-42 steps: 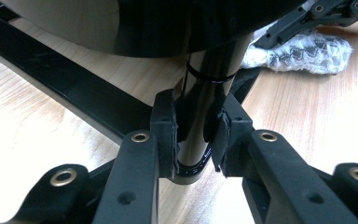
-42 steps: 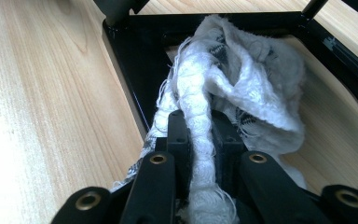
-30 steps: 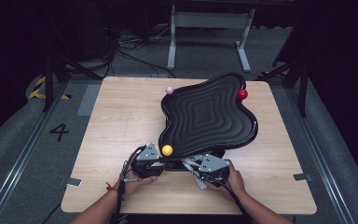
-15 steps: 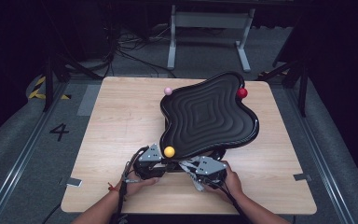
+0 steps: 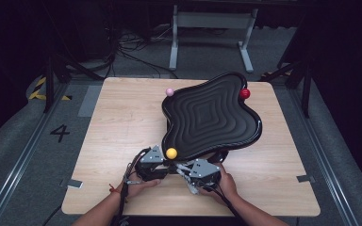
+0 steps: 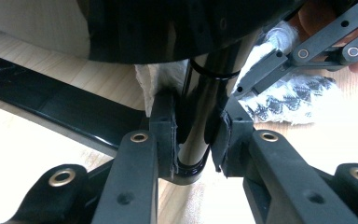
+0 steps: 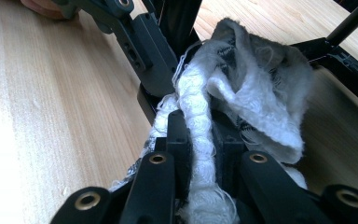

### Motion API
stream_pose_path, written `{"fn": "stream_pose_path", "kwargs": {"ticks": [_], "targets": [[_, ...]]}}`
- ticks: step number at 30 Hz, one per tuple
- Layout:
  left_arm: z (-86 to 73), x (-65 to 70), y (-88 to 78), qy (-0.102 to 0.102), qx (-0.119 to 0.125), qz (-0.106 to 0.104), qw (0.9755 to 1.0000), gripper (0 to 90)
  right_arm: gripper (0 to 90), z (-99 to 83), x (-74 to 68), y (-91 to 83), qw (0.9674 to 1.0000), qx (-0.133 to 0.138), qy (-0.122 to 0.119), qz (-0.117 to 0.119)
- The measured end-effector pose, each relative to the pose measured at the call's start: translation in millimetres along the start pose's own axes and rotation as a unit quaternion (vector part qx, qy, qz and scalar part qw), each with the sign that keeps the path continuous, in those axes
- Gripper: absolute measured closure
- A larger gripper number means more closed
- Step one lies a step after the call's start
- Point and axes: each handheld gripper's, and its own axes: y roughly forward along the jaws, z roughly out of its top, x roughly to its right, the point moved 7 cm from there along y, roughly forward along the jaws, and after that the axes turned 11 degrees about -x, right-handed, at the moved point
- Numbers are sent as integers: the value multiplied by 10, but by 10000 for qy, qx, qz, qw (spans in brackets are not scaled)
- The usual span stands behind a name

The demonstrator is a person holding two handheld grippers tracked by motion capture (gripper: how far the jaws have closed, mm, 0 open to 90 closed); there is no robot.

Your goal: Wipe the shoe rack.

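A black wavy tray (image 5: 209, 115) stands on a stand on the wooden table (image 5: 118, 132). On its rim sit a yellow ball (image 5: 171, 153) at the near edge, a pink ball (image 5: 169, 92) and a red ball (image 5: 244, 93) at the far side. My left gripper (image 5: 166, 165) (image 6: 196, 126) is under the tray's near edge, shut on the stand's glossy black post (image 6: 198, 88). My right gripper (image 5: 183, 168) (image 7: 203, 126) is close beside it, shut on a white cloth (image 7: 256, 88) (image 6: 289, 93) with dark print, bunched against the post.
The stand's black base bar (image 6: 51, 107) lies flat on the table left of the post. Another thin black rod (image 7: 349, 18) crosses beyond the cloth. A white metal frame (image 5: 212, 21) and cables are on the floor behind the table.
The right gripper has edged a little to the left, toward the left gripper and the post. The left gripper, tray and balls have stayed put.
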Motion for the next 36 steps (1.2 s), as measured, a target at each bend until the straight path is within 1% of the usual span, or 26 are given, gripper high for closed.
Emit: {"fn": "stream_pose_path", "kwargs": {"ticks": [3, 5, 7, 8, 10, 13, 15, 16, 18, 20, 23, 24, 26, 27, 28, 29, 30, 31, 33, 34, 35, 36], "targets": [[-6, -2, -2, 37, -36, -5, 10000, 727, 804, -14, -1, -10, 9999, -37, -92, -18], [-9, -2, -1, 49, -47, -12, 10000, 727, 805, -34, 17, -23, 10000, -41, -71, 27], [-13, -2, -3, 50, -58, -14, 10000, 727, 804, -54, 37, -37, 10000, -39, -80, 0], [-19, -5, -7, 62, -93, -20, 9999, 728, 805, -68, 44, -45, 10000, -46, -47, -1], [-20, -6, -5, 56, -87, -36, 9999, 728, 805, -93, 63, -63, 10000, -61, -19, 10], [-21, -8, -2, 61, -70, -64, 9999, 728, 805, -137, 101, -89, 10000, -70, 5, -42], [-20, -13, -1, 110, -74, -79, 9999, 729, 806, -172, 136, -114, 9999, -93, 14, -91], [-21, -15, -2, 121, -80, -93, 9999, 730, 806, -192, 155, -128, 9999, -103, 65, -95], [-25, -23, -6, 164, -118, -105, 9997, 730, 806, -243, 227, -155, 9997, -128, 92, -184], [-26, -25, -8, 188, -137, -120, 9997, 730, 806, -309, 303, -190, 9993, -169, 208, -245], [-27, -27, -5, 197, -130, -154, 9996, 731, 807, -416, 436, -242, 9984, -235, 331, -402], [-25, -26, -3, 183, -117, -164, 9996, 731, 807, -474, 513, -266, 9976, -283, 421, -474], [-26, -27, -3, 179, -120, -173, 9996, 730, 807, -528, 590, -285, 9966, -331, 531, -533], [-26, -27, -3, 188, -120, -182, 9996, 730, 807, -563, 658, -290, 9962, -350, 518, -610], [-25, -28, -2, 202, -119, -193, 9995, 730, 807, -595, 714, -300, 9955, -359, 595, -640], [-26, -28, -2, 206, -120, -192, 9995, 730, 807, -634, 775, -310, 9944, -380, 723, -669], [-25, -28, -1, 207, -114, -197, 9995, 731, 807, -659, 821, -314, 9931, -410, 799, -748], [-24, -28, 1, 201, -105, -199, 9995, 730, 807, -669, 883, -307, 9940, -356, 714, -749], [-27, -28, -1, 212, -127, -199, 9995, 731, 807, -713, 936, -317, 9920, -435, 881, -791], [-27, -29, -1, 216, -131, -197, 9995, 731, 807, -721, 959, -315, 9917, -431, 902, -804], [-27, -29, -1, 214, -128, -193, 9995, 731, 807, -734, 986, -313, 9911, -473, 873, -892], [-29, -28, -2, 213, -137, -195, 9995, 731, 807, -743, 984, -309, 9900, -524, 960, -889]]}}
